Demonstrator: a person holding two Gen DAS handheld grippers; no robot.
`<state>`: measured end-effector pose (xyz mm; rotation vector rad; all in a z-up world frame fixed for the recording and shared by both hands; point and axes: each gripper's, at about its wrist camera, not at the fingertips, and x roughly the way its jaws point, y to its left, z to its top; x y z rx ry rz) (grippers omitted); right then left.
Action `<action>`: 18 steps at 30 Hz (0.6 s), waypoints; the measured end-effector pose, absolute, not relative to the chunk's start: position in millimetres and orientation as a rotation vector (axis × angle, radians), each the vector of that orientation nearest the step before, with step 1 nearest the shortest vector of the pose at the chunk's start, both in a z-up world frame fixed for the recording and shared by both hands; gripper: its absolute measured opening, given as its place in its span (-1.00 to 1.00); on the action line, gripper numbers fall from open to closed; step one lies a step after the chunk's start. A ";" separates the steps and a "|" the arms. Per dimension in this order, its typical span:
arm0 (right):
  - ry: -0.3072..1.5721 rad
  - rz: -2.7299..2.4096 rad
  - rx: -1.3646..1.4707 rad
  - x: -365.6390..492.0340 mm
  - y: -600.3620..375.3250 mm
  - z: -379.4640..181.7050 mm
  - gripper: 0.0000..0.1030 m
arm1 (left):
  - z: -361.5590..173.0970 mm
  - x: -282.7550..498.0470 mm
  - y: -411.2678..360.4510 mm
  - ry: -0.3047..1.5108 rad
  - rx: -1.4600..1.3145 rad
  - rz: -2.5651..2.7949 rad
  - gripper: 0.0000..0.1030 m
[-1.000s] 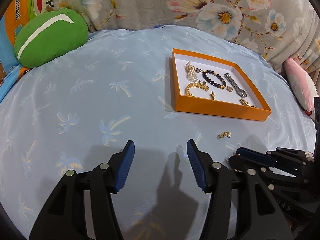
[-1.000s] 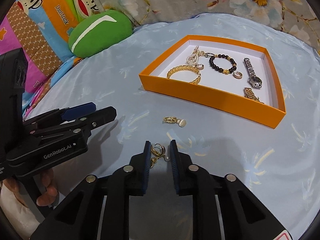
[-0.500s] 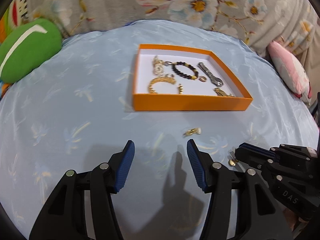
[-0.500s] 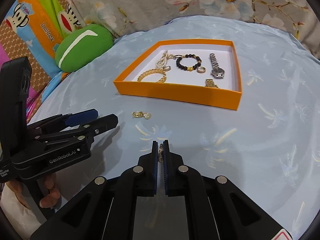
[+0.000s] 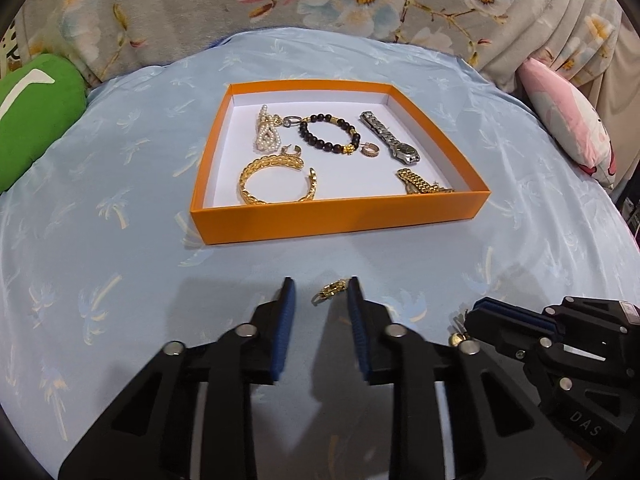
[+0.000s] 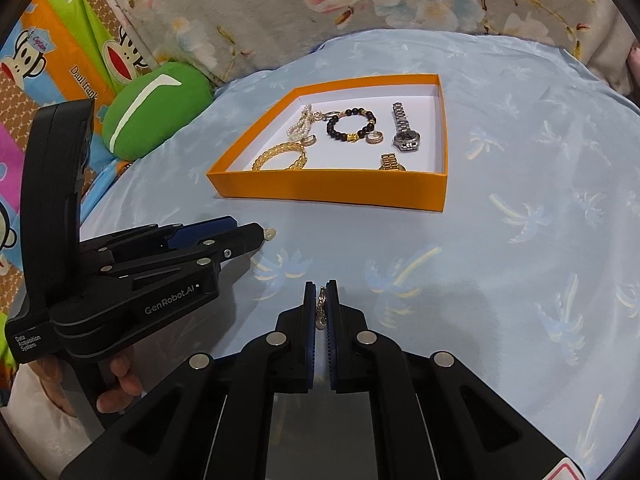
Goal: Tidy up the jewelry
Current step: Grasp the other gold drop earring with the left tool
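Note:
A small gold earring (image 5: 330, 291) lies on the light blue sheet between the fingertips of my left gripper (image 5: 320, 292). Its jaws are closing and the pads do not press it. From the right wrist view, that left gripper (image 6: 256, 236) shows side-on, with the earring's pearl end (image 6: 271, 234) just past its tip. My right gripper (image 6: 321, 292) is shut on a second gold earring with a pearl (image 6: 321, 308), held just above the sheet. The orange tray (image 5: 340, 216) (image 6: 328, 188) farther back holds several pieces: gold bracelet (image 5: 276, 180), black bead bracelet (image 5: 326, 134), silver watch (image 5: 390, 138).
A green cushion (image 5: 32, 120) (image 6: 156, 108) lies at the left. A pink cushion (image 5: 568, 124) sits at the right edge. Floral fabric (image 5: 320, 0) rises behind the tray, and a cartoon blanket (image 6: 48, 60) at far left. A hand (image 6: 120, 380) grips the left tool's handle.
My left gripper moved up to the loose earring and its jaws narrowed around it. The right gripper went from nearly shut to shut on its earring and shifted sideways with it.

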<state>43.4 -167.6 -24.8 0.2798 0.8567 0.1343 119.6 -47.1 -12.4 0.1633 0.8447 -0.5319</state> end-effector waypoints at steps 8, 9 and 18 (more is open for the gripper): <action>0.855 0.132 0.286 43.1 -167.9 -24.5 -0.92 | -11.8 114.8 -50.0 0.843 0.170 -0.560 -0.74; 0.854 0.131 0.288 42.8 -167.8 -24.6 -0.92 | -11.5 113.6 -50.5 0.840 0.172 -0.560 -0.74; 0.806 0.123 0.301 42.6 -174.6 -11.5 -0.92 | 2.5 102.9 -46.6 0.813 0.144 -0.564 -0.74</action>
